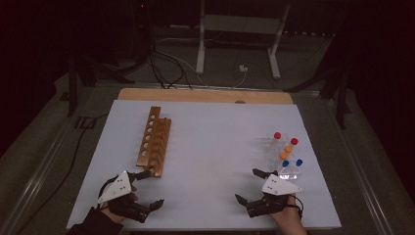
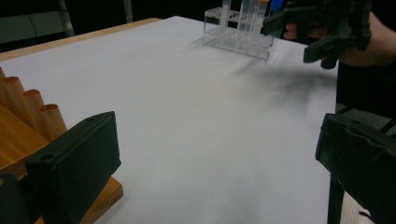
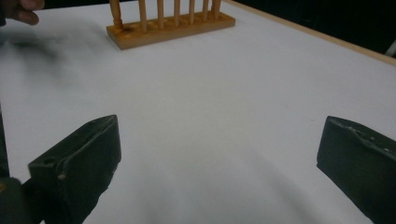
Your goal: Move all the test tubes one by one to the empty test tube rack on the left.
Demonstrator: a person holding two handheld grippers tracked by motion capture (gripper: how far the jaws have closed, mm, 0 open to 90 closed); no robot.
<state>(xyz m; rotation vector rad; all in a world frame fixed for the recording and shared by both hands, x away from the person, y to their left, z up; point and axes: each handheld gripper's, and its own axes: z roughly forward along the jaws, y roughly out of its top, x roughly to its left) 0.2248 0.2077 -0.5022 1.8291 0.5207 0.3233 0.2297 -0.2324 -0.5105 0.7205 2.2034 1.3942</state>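
Both grippers sit at my near edge of the white table (image 1: 210,147), jaws spread wide and holding nothing: left gripper (image 1: 147,188) just beside the near end of the wooden rack (image 1: 154,141), right gripper (image 1: 248,186) close to the clear tube rack (image 1: 284,154). I see capped tubes (image 1: 288,149) standing in it, red, orange and blue, well apart from the wooden one.

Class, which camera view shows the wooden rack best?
The high view: the whole wooden rack lies there with its row of holes visible from above. The right gripper view shows it far off, side-on, cropped at the top. The left gripper view catches just one corner and a few pegs.
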